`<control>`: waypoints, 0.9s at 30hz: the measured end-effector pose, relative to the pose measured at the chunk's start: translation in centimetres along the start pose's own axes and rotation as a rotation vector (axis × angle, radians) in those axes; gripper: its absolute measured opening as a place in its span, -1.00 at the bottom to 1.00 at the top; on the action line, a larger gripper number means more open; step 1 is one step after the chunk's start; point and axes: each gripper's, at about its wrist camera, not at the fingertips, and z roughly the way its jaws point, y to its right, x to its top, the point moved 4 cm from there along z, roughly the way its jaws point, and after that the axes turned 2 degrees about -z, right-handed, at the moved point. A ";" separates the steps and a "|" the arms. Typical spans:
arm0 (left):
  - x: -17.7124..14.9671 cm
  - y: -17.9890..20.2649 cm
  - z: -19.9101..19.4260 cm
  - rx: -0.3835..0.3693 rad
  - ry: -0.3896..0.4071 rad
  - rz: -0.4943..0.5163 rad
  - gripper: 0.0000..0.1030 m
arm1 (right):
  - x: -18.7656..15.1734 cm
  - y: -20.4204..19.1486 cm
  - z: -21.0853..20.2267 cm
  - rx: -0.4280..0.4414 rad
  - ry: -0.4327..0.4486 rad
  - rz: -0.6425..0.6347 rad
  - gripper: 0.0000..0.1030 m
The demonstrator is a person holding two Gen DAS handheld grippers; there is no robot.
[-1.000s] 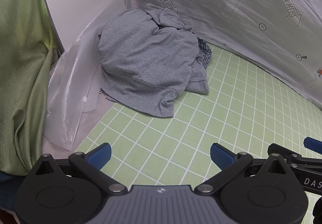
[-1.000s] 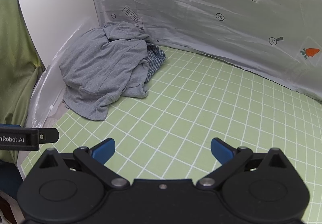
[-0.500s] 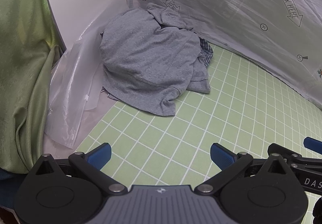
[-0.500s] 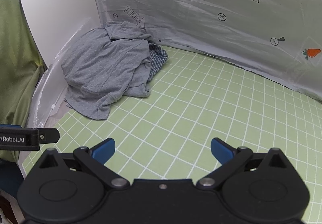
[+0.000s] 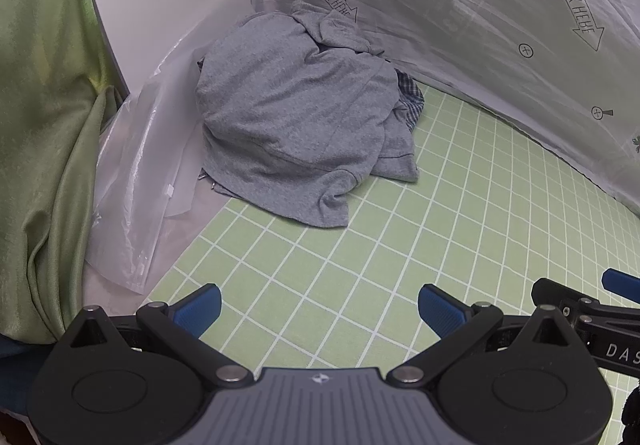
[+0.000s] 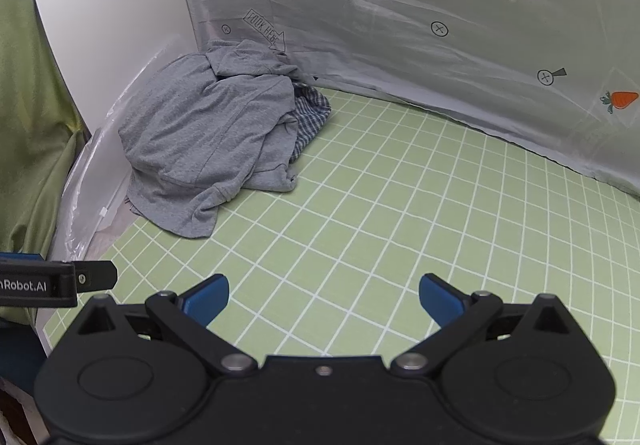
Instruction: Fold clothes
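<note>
Both tongs, left (image 5: pixel 319 305) and right (image 6: pixel 323 295), released; risk snagging the checked cloth (image 6: pixel 310 117) (half buried) beneath the grey shirt (image 5: pixel 296 113).

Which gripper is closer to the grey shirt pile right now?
Left. The left gripper is open just short of the grey shirt pile; the right gripper, also open, sits farther back.

Matt grey knit garment (image 5: pixel 296 117) lies beside glossy clear plastic sheet (image 5: pixel 136 181).
</note>
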 end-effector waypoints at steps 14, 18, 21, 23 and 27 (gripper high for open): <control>5.3 -3.5 4.1 0.046 -0.013 -0.069 1.00 | 5.4 0.6 4.0 -0.045 0.039 -0.002 0.99; 8.9 -6.2 6.2 0.075 0.005 -0.071 1.00 | 8.1 1.0 6.2 -0.055 0.051 0.011 0.99; 12.1 -8.5 8.3 0.114 0.023 -0.069 1.00 | 10.7 0.8 8.6 -0.057 0.056 0.017 0.98; 14.5 -10.3 9.9 0.126 0.038 -0.083 0.99 | 12.6 0.5 10.7 -0.049 0.056 0.024 0.96; 18.7 -13.1 13.1 0.127 0.077 -0.116 0.74 | 16.2 -0.1 14.9 -0.036 0.050 0.032 0.79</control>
